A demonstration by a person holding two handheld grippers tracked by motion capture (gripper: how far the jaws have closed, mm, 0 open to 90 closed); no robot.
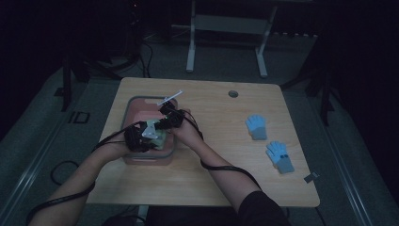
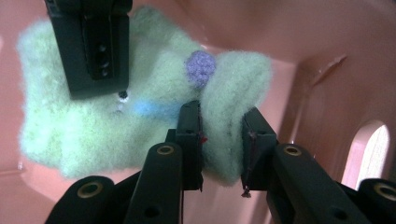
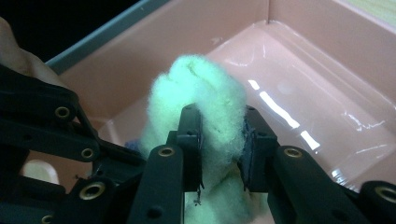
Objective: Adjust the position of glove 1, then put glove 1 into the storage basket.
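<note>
A pale green fuzzy knit piece (image 2: 154,84) with a purple bobble (image 2: 201,66) and a blue mark lies inside a pink bin (image 1: 141,106). My left gripper (image 2: 222,116) is shut on a fold of it beside the bobble. My right gripper (image 3: 220,114) is shut on another bunched-up part of the green piece (image 3: 205,86), lifting it off the bin floor. In the high view both grippers, left (image 1: 157,137) and right (image 1: 164,123), meet over the green piece (image 1: 162,140) in the near half of the bin. The right gripper's jaws (image 2: 91,46) show in the left gripper view.
The pink bin has a grey rim (image 1: 123,122) and stands left of centre on the wooden table (image 1: 211,174). Two blue gloves (image 1: 257,126) (image 1: 279,156) lie on the right side. A cable hole (image 1: 233,93) is at the back and a small tag (image 1: 311,177) sits near the right front corner.
</note>
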